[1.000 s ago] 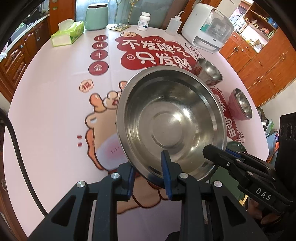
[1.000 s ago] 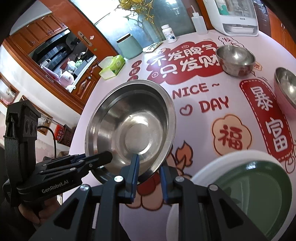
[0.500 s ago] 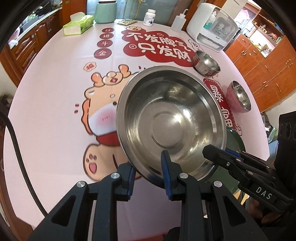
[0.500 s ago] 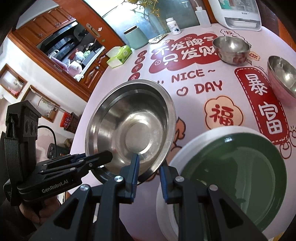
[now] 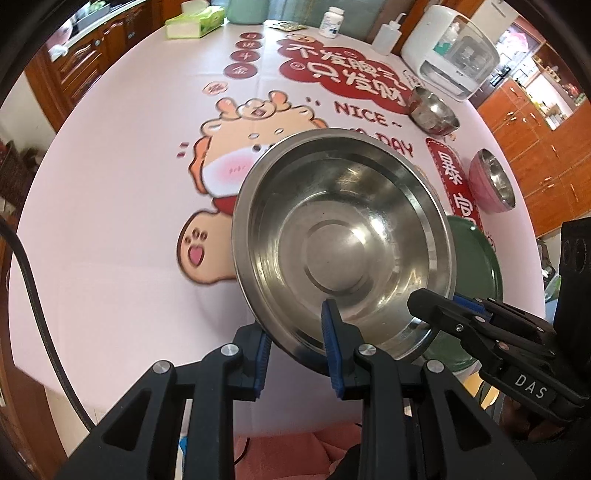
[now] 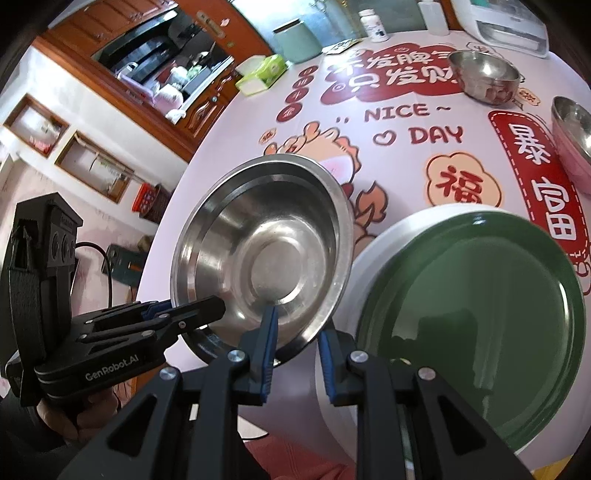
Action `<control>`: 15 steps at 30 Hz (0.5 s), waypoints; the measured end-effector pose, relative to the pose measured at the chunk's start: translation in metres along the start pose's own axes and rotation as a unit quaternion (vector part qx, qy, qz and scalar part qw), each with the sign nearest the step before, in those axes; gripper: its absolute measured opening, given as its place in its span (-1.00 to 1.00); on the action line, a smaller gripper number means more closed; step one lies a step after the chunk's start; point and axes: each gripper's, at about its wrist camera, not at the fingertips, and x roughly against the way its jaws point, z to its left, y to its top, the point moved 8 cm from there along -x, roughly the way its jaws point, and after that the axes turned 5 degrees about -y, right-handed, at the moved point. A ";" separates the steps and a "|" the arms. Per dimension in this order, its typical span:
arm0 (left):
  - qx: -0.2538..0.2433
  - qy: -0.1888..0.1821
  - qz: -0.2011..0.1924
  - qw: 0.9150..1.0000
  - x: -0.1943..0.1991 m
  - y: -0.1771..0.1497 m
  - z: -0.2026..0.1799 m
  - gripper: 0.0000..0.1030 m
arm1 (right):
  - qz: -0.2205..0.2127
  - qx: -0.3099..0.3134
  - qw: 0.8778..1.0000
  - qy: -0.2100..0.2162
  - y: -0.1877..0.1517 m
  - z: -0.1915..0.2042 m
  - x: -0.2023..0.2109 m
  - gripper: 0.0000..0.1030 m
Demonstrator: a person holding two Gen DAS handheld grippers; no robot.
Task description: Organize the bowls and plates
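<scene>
A large steel bowl (image 5: 343, 243) is held in the air above the table by both grippers; it also shows in the right wrist view (image 6: 266, 251). My left gripper (image 5: 295, 343) is shut on its near rim. My right gripper (image 6: 295, 339) is shut on the rim at the bowl's right side, and shows in the left wrist view (image 5: 436, 310). A green plate with a white rim (image 6: 472, 314) lies on the table just right of the bowl, partly under it in the left wrist view (image 5: 476, 266). A small steel bowl (image 5: 432, 109) and a pink-sided steel bowl (image 5: 493, 181) stand farther right.
The round table has a pink printed cloth (image 5: 129, 184). At the far edge stand a tissue box (image 5: 194, 22), a green canister (image 6: 297, 40), a pill bottle (image 5: 332, 22), a squeeze bottle (image 5: 388, 33) and a white appliance (image 5: 450, 51). Wooden cabinets surround it.
Both grippers have carried the large bowl back toward the near table edge and to the right. The green plate has come closer, beside and under the bowl.
</scene>
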 end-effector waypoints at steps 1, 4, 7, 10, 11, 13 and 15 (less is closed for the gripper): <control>0.004 0.002 0.001 1.000 0.001 -0.003 0.003 -0.52 | 0.003 0.003 1.000 0.001 -0.002 0.001 -0.001 -0.59; 0.018 0.007 0.004 1.000 0.000 -0.013 0.010 -0.52 | 0.016 0.013 1.000 0.005 -0.007 0.006 -0.006 -0.58; 0.028 0.011 0.008 1.000 -0.001 -0.022 0.016 -0.52 | 0.028 0.018 0.999 0.008 -0.012 0.008 -0.012 -0.58; 0.035 0.017 0.014 0.999 -0.003 -0.031 0.021 -0.52 | 0.041 0.021 0.999 0.011 -0.017 0.010 -0.018 -0.58; 0.038 0.018 0.018 0.999 -0.005 -0.033 0.023 -0.52 | 0.044 0.022 0.999 0.010 -0.019 0.010 -0.020 -0.58; 0.042 0.020 0.022 0.999 -0.007 -0.036 0.025 -0.52 | 0.052 0.025 0.998 0.010 -0.021 0.011 -0.023 -0.57; 0.045 0.021 0.025 0.998 -0.009 -0.038 0.026 -0.52 | 0.056 0.027 0.998 0.008 -0.022 0.011 -0.024 -0.57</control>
